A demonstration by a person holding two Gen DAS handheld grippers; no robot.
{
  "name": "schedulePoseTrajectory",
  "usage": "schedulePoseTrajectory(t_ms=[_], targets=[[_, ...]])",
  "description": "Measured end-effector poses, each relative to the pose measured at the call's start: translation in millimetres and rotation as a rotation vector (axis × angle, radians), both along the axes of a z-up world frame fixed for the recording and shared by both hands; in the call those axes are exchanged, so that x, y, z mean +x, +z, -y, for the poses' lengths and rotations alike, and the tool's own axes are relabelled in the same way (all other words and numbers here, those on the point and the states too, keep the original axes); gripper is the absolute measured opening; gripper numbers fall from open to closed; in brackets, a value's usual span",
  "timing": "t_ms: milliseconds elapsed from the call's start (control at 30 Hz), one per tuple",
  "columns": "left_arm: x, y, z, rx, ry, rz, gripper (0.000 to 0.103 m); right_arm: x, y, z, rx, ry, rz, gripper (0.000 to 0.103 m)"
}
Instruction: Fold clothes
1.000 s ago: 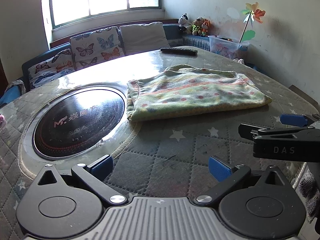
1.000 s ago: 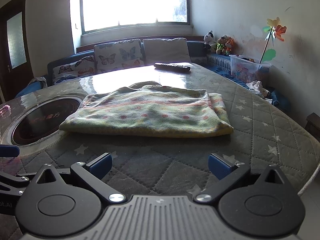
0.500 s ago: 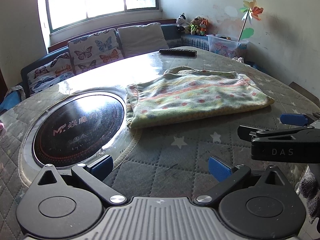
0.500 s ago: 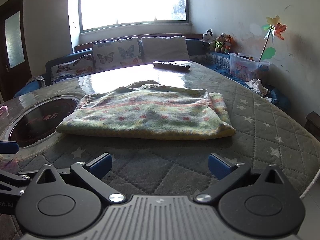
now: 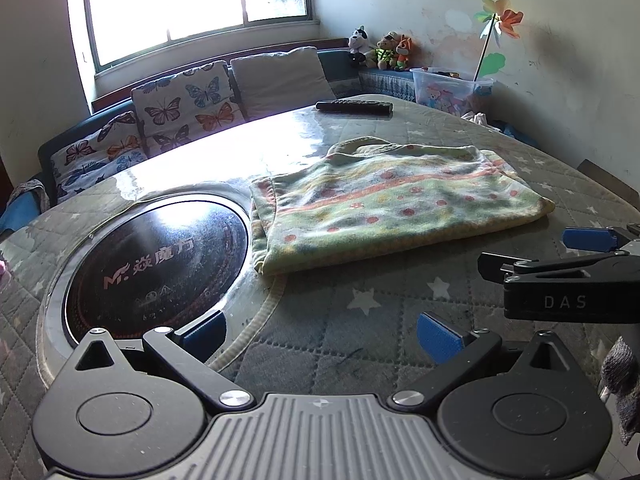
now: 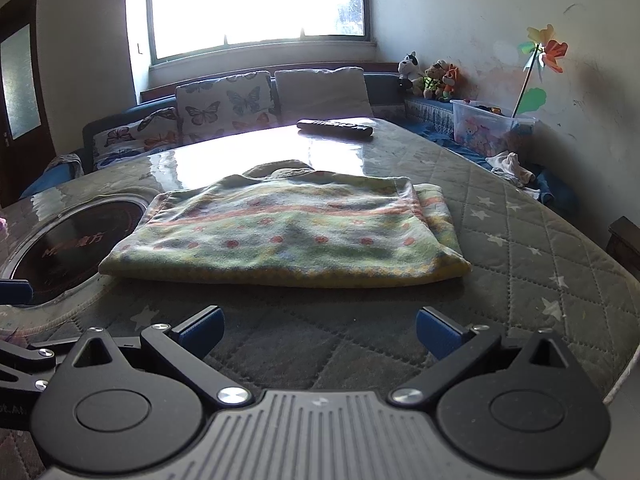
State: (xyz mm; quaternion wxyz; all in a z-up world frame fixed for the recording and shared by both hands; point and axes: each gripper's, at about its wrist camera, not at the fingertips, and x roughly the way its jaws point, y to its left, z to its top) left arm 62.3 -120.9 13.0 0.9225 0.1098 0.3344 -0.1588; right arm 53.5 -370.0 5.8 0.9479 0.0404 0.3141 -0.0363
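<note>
**Folded, grippers clear**

Both the left gripper [image 5: 320, 326] and right gripper [image 6: 318, 330] hang spread apart, holding nothing, low in frame. Mid-frame, the garment [image 6: 288, 236] lies folded flat on the table [image 6: 520, 240]; folding looks nearly finished.

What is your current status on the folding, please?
Left gripper and right gripper open, empty. Garment folded on table. Nothing obstructing.

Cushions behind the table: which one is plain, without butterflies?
The plain cushion, right of the two butterfly cushions, nearest the stuffed toys; it is off-white and unprinted.
</note>
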Motion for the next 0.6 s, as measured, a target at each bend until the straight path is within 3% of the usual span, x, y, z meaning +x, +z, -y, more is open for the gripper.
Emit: schedulePoseTrajectory(t_ms=[600], targets=[[17, -3, 5, 0.012, -0.023, -0.008, 0.103, 14, -1, -2, -0.001, -0.005, -0.021, 0.103]])
